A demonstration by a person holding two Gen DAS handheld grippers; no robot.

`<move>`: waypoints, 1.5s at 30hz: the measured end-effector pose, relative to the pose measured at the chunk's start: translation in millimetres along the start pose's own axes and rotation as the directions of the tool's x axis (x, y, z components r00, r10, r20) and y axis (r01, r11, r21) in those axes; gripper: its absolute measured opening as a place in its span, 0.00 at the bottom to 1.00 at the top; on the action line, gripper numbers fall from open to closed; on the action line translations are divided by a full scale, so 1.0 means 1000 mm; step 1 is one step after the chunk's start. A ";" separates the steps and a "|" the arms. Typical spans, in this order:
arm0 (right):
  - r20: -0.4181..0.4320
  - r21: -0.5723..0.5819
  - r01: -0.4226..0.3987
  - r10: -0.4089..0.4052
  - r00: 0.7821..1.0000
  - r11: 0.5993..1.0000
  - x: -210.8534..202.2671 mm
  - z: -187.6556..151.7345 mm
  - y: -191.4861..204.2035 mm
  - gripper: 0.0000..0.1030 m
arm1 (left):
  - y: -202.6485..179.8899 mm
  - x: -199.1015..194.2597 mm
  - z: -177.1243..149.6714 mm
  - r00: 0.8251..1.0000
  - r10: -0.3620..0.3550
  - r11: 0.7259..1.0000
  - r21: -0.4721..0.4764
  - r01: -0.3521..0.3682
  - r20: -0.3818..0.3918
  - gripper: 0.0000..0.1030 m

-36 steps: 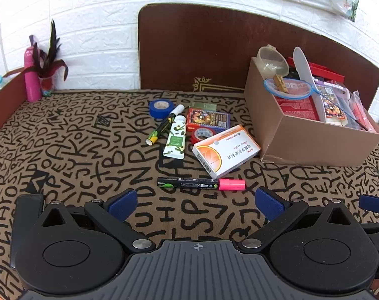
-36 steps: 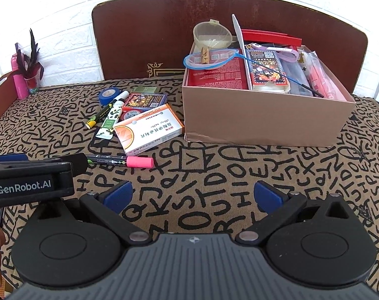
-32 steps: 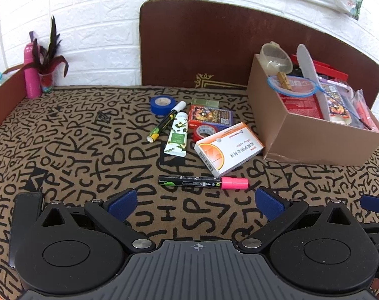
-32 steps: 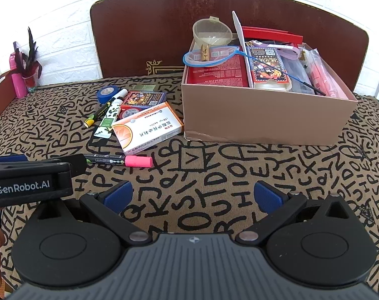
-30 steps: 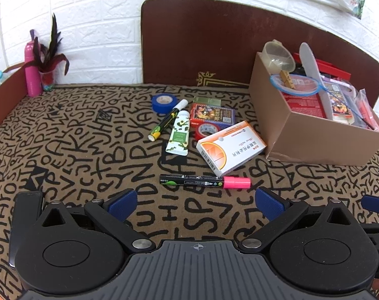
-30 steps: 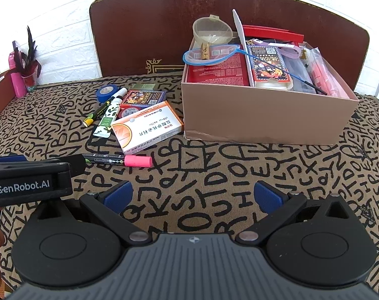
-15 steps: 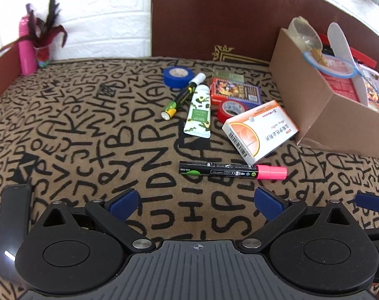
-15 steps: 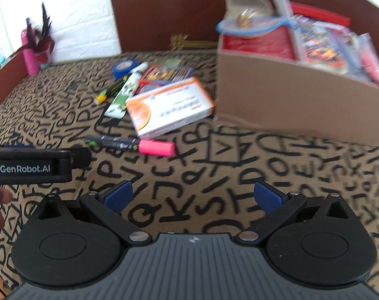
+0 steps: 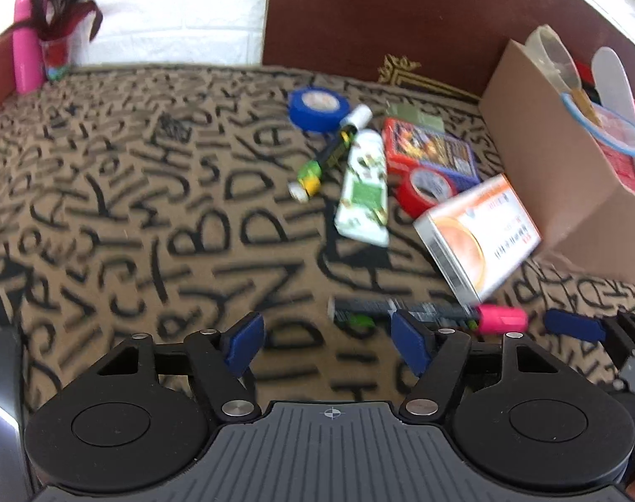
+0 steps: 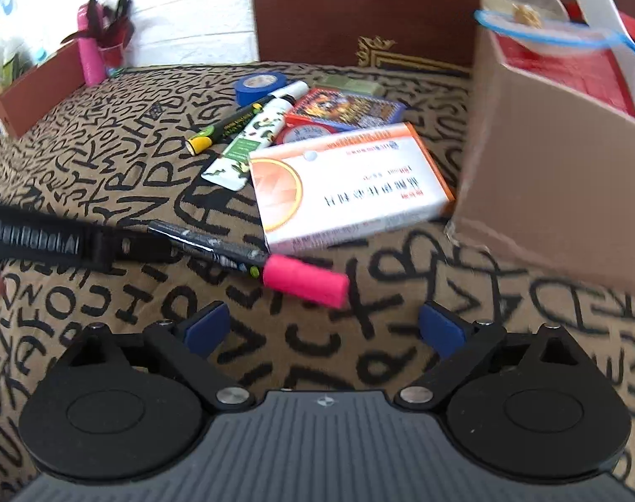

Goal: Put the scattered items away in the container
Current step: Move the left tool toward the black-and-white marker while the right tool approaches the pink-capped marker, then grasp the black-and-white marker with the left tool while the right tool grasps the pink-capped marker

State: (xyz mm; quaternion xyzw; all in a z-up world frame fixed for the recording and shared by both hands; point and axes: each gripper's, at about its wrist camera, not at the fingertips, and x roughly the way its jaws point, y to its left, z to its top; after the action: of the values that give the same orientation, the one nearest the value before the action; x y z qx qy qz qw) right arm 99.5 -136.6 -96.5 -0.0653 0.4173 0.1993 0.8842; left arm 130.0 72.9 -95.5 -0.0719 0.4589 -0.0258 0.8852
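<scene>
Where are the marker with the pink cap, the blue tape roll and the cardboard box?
pink-capped marker (image 10: 304, 279), right wrist view, on its pink cap
blue tape roll (image 9: 317, 109), left wrist view, on its outer band
cardboard box (image 10: 560, 159), right wrist view, on its front wall

Left gripper (image 9: 322, 341): matte black body w/ two round discs either side, dark grey ribbed centre plate w/ small crosshair mark at its top edge. Black linkage arms run fwd from silver pivot screws; smaller silver screws near arm tips. Triangular cut-outs in the outer arms. Fingers (image 9: 244, 341) end in flat blue pads.

Right gripper (image 10: 323, 328): same build, black discs, grey ribbed plate, crosshair mark, silver screws, blue pads on fingertips (image 10: 204, 328).

In the right wrist view the left unit's side shows as a black bar w/ white lettering, blurred, roughly "GenRobot.AI". Fingertip of the person's hand just visible at frame edge; no sleeve seen.
</scene>
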 end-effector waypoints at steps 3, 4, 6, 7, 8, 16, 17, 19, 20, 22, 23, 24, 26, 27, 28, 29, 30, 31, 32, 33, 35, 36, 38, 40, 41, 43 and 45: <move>0.018 -0.025 -0.005 0.006 1.000 1.000 0.005 0.004 0.003 0.93 | 0.004 0.004 0.013 1.000 -0.002 1.000 0.008 0.002 0.007 0.76; 0.024 -0.028 -0.007 0.007 1.000 1.000 0.007 0.005 0.003 0.92 | 0.004 0.005 0.016 1.000 -0.010 1.000 0.014 0.010 0.007 0.76; 0.040 -0.030 -0.005 0.006 0.999 1.000 0.008 0.006 0.004 0.89 | 0.005 0.008 0.022 1.000 -0.014 1.000 0.025 0.013 0.009 0.73; 0.049 -0.030 -0.005 0.007 0.999 1.000 0.008 0.006 0.004 0.84 | 0.006 0.010 0.025 1.000 -0.014 0.999 0.029 0.014 0.008 0.69; 0.056 -0.031 -0.012 0.014 0.998 0.999 0.007 0.007 0.004 0.81 | 0.007 0.011 0.029 1.000 -0.016 0.999 0.028 0.016 0.007 0.63; 0.037 -0.058 -0.073 0.075 0.996 0.996 -0.007 0.003 0.006 0.41 | 0.013 0.022 0.046 0.998 -0.065 0.997 0.044 0.065 0.008 0.51; 0.032 -0.055 -0.063 0.065 0.997 0.996 -0.010 0.000 0.006 0.41 | 0.015 0.023 0.051 0.998 -0.052 0.997 0.054 0.050 0.025 0.51; 0.026 -0.032 -0.048 0.048 0.999 0.998 -0.015 -0.005 0.004 0.41 | 0.019 0.029 0.063 0.999 -0.032 0.997 0.068 0.029 0.042 0.51; 0.025 -0.014 -0.043 0.043 0.999 0.999 -0.017 -0.007 0.002 0.41 | 0.020 0.035 0.068 0.999 -0.026 0.997 0.067 0.024 0.032 0.49; 0.022 0.005 -0.035 0.035 0.999 0.999 -0.019 -0.009 -0.001 0.41 | 0.023 0.045 0.074 1.000 -0.026 0.998 0.058 0.026 0.005 0.39; 0.019 0.006 -0.032 0.032 0.999 0.999 -0.019 -0.009 -0.001 0.41 | 0.023 0.050 0.076 1.000 -0.030 0.998 0.053 0.030 -0.003 0.35; 0.017 0.005 -0.030 0.030 0.999 1.000 -0.019 -0.009 -0.001 0.42 | 0.023 0.053 0.078 0.999 -0.034 0.998 0.049 0.034 -0.005 0.36; 0.012 -0.005 -0.025 0.025 1.000 1.000 -0.018 -0.009 0.001 0.42 | 0.021 0.057 0.081 0.999 -0.045 0.998 0.047 0.044 0.003 0.36; 0.011 -0.005 -0.024 0.024 1.000 1.000 -0.018 -0.008 0.001 0.44 | 0.020 0.058 0.082 0.999 -0.055 0.997 0.049 0.054 0.005 0.37; 0.010 -0.002 -0.023 0.023 1.000 1.000 -0.017 -0.008 0.001 0.44 | 0.017 0.059 0.083 0.998 -0.065 0.996 0.054 0.065 0.004 0.38; 0.011 0.000 -0.024 0.024 1.000 1.000 -0.017 -0.008 0.001 0.46 | 0.015 0.060 0.083 0.997 -0.080 0.994 0.069 0.080 0.005 0.39; 0.012 0.002 -0.026 0.026 1.000 1.000 -0.016 -0.008 0.002 0.48 | 0.013 0.063 0.083 0.996 -0.090 0.992 0.087 0.089 0.006 0.39; 0.012 0.001 -0.027 0.027 1.000 1.000 -0.016 -0.007 0.002 0.49 | 0.013 0.068 0.083 0.997 -0.083 0.992 0.092 0.082 0.000 0.30; 0.012 -0.003 -0.024 0.024 1.000 1.000 -0.015 -0.007 0.003 0.49 | 0.015 0.073 0.083 0.997 -0.076 0.993 0.086 0.076 -0.010 0.25; 0.012 -0.008 -0.019 0.019 1.000 1.000 -0.015 -0.007 0.004 0.48 | 0.017 0.073 0.083 0.996 -0.088 0.993 0.084 0.087 0.003 0.18; 0.011 -0.010 -0.012 0.012 1.000 1.000 -0.016 -0.008 0.004 0.42 | 0.016 0.072 0.081 0.995 -0.098 0.991 0.097 0.097 0.002 0.15; 0.008 -0.006 -0.014 0.014 1.000 1.000 -0.017 -0.007 0.003 0.42 | 0.015 0.071 0.080 0.996 -0.094 0.990 0.110 0.093 0.005 0.15; 0.003 0.001 -0.013 0.013 1.000 1.000 -0.018 -0.008 0.003 0.42 | 0.010 0.069 0.076 0.996 -0.085 0.987 0.135 0.082 0.010 0.13; 0.001 0.003 -0.008 0.008 1.000 1.000 -0.019 -0.009 0.003 0.42 | 0.008 0.067 0.072 0.996 -0.085 0.987 0.138 0.082 0.012 0.11; -0.001 0.004 -0.007 0.007 1.000 1.000 -0.020 -0.009 0.004 0.42 | 0.007 0.066 0.071 0.996 -0.087 0.987 0.137 0.084 0.011 0.11; -0.005 0.003 -0.005 0.005 1.000 1.000 -0.023 -0.011 0.005 0.42 | 0.007 0.064 0.067 0.996 -0.089 0.986 0.139 0.088 0.006 0.10; -0.010 0.007 -0.007 0.007 1.000 1.000 -0.025 -0.014 0.004 0.42 | 0.008 0.060 0.062 0.995 -0.098 0.986 0.135 0.098 -0.001 0.10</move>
State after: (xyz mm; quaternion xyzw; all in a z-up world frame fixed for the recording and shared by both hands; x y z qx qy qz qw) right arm 73.2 -144.0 -85.9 -0.0618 0.4226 0.2005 0.8817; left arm 214.8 80.5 -110.1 -0.0344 0.4496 -0.1001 0.8869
